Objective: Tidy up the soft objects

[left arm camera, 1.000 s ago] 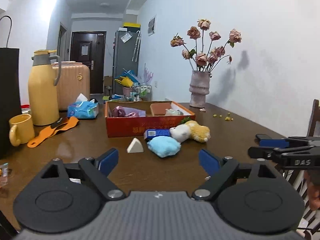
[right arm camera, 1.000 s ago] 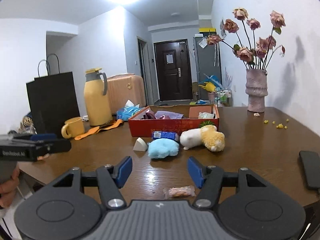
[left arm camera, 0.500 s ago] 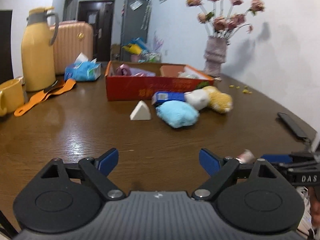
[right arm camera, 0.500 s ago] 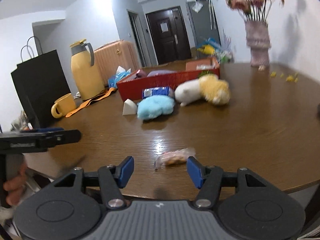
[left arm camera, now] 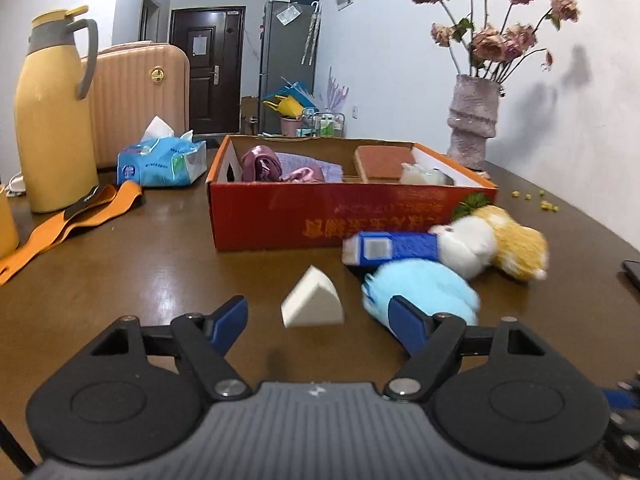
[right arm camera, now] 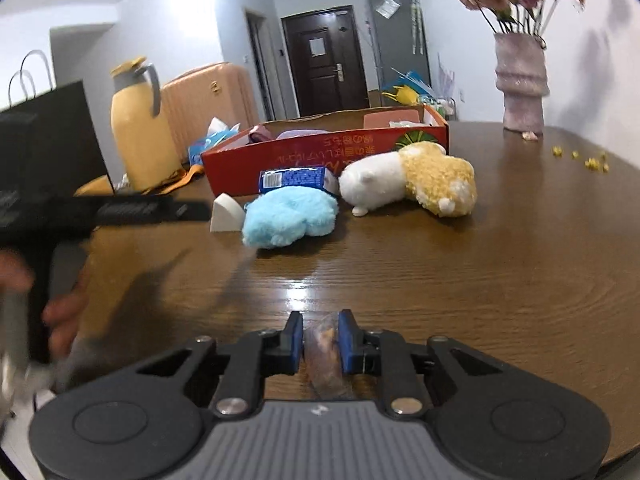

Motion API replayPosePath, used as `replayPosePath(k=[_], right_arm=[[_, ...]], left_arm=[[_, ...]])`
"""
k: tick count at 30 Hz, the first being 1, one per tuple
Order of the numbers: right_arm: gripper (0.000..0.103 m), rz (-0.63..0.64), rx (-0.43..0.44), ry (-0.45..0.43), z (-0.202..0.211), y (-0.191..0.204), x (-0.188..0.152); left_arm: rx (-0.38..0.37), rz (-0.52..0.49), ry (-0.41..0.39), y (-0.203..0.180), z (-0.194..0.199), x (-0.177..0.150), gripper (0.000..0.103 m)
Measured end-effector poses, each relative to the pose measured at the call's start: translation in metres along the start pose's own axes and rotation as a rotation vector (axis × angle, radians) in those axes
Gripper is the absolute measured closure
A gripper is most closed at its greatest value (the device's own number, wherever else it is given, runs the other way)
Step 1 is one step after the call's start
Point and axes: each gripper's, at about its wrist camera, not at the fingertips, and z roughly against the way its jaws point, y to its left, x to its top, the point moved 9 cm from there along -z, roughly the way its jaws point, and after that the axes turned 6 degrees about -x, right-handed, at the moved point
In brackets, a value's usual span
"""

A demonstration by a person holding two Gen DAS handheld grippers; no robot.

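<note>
- Bare table (right arm camera: 500, 280) lies open at 12 to 2 o'clock of the right gripper (right arm camera: 320, 344).
- Wedge (left arm camera: 311, 303) and blue plush (left arm camera: 420, 294) block the left gripper (left arm camera: 316, 320) at 12 o'clock, before the box (left arm camera: 320, 216).

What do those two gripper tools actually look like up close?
The left gripper and the right gripper look alike: black linkage arms with silver pivot screws, blue pads on the fingertips, two round black discs, and a ribbed grey body. No cables show.
</note>
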Motion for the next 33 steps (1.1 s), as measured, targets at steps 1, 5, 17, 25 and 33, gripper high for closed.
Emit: replayPosePath(k=[1,5,17,25,33], right_arm=[[0.083,0.009,-0.006,0.003,0.002,-0.001,0.001],[0.073,0.017,-0.004,0.003,0.01,-0.006,0.0],[0.089,0.008,0.017,0.023,0.01,-0.012,0.0],[0.089,-0.059,0.199,-0.121,-0.014,-0.014,0.126],[0.089,-0.116,0.141,0.014,-0.218,-0.03,0.313]], left_arm=[[0.008,0.0,0.007,0.002,-0.007,0.002,0.03],[-0.027,0.036,0.036,0.01,-0.028,0.003,0.057],[-0.081,0.006,-0.012,0.004,-0.006,0.01,0.087],[-0.318,0.135,-0.038,0.003,-0.03,0.131,0.086],[-0.3,0.2,0.296,-0.004,-0.226,0.169,0.085]])
